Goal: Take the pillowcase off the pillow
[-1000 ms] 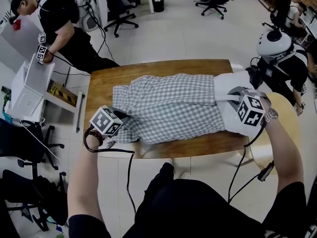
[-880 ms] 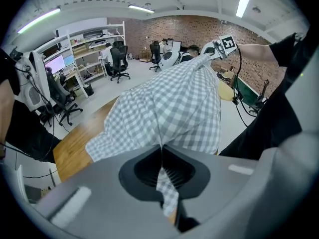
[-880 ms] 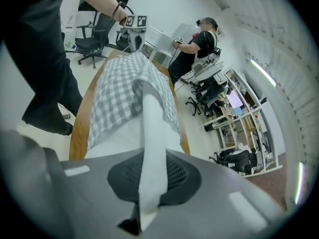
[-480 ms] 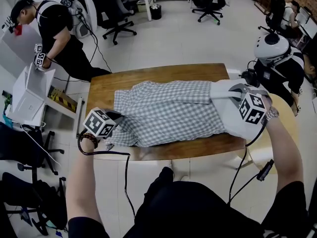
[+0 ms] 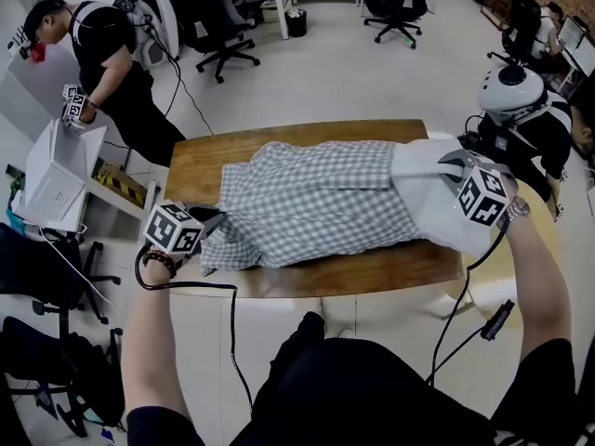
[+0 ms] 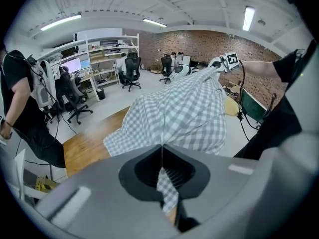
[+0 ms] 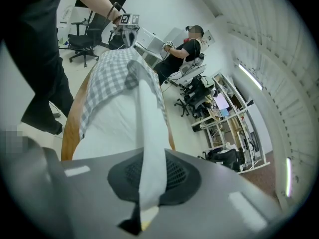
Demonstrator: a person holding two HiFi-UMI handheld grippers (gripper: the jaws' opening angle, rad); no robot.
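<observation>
Pillowcase [image 5: 307, 203], soft grey-checked cloth, we pinch tight in our left gripper [image 5: 216, 221]. Our right gripper [image 5: 450, 164] clamps the smooth white pillow [image 5: 429, 214].

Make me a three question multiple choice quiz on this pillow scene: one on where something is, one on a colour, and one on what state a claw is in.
1. In the head view, where does the pillow's bare white end show?
A. At the picture's left
B. At the picture's right, by the right claw
C. Nowhere, it is fully covered

2. What is the pillowcase's pattern?
A. Grey-and-white check
B. Plain blue
C. Red stripes

3. The left claw is:
A. Open and empty
B. Shut on the pillowcase
C. Shut on a cable

Answers:
1. B: white cloth lies uncovered beside the right claw.
2. A: the checks show in every view.
3. B: its jaws pinch checked cloth in the left gripper view.
</observation>
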